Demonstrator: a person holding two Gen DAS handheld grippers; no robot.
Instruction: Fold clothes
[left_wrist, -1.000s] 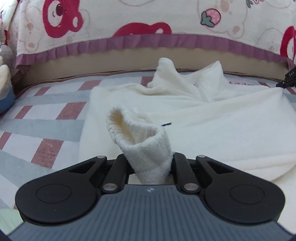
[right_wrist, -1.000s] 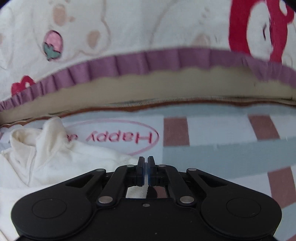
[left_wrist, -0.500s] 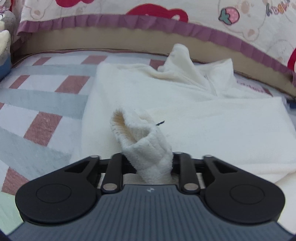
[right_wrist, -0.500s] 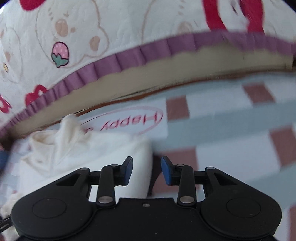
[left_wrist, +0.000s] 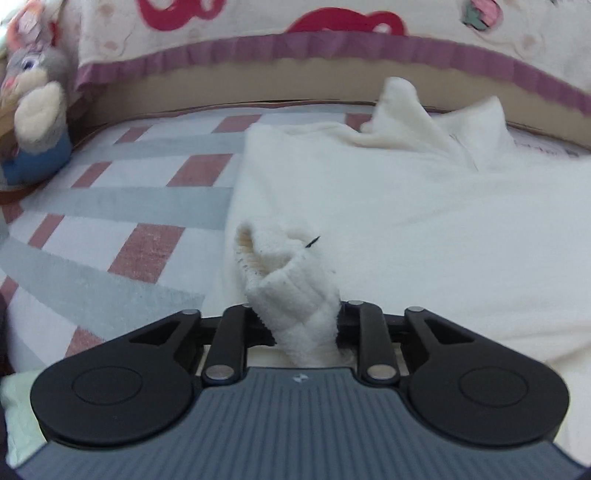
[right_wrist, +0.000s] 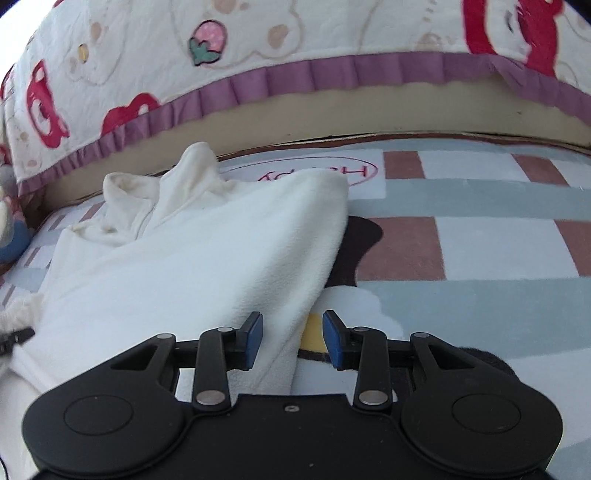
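A cream fleece top (left_wrist: 388, 206) lies spread on a checked play mat, its collar (left_wrist: 402, 107) bunched at the far end. My left gripper (left_wrist: 301, 325) is shut on the ribbed sleeve cuff (left_wrist: 284, 273), which stands up out of the jaws above the garment's left edge. In the right wrist view the same top (right_wrist: 207, 266) runs diagonally, its folded right edge dropping toward my right gripper (right_wrist: 293, 338). That gripper is open, blue pads (right_wrist: 255, 338) apart, with the cloth's edge lying just left of the gap and nothing gripped.
The mat (right_wrist: 461, 236) has grey, white and brick-red squares and a pink "Happy" oval (right_wrist: 332, 171). A padded bumper with a purple frill and bear print (right_wrist: 332, 70) walls the far side. A grey plush rabbit (left_wrist: 35, 110) sits at the far left corner.
My right gripper, shut a second ago near the far edge, has opened and pulled back, leaving the garment's right side lying folded. The left gripper keeps the cuff and has swung left.
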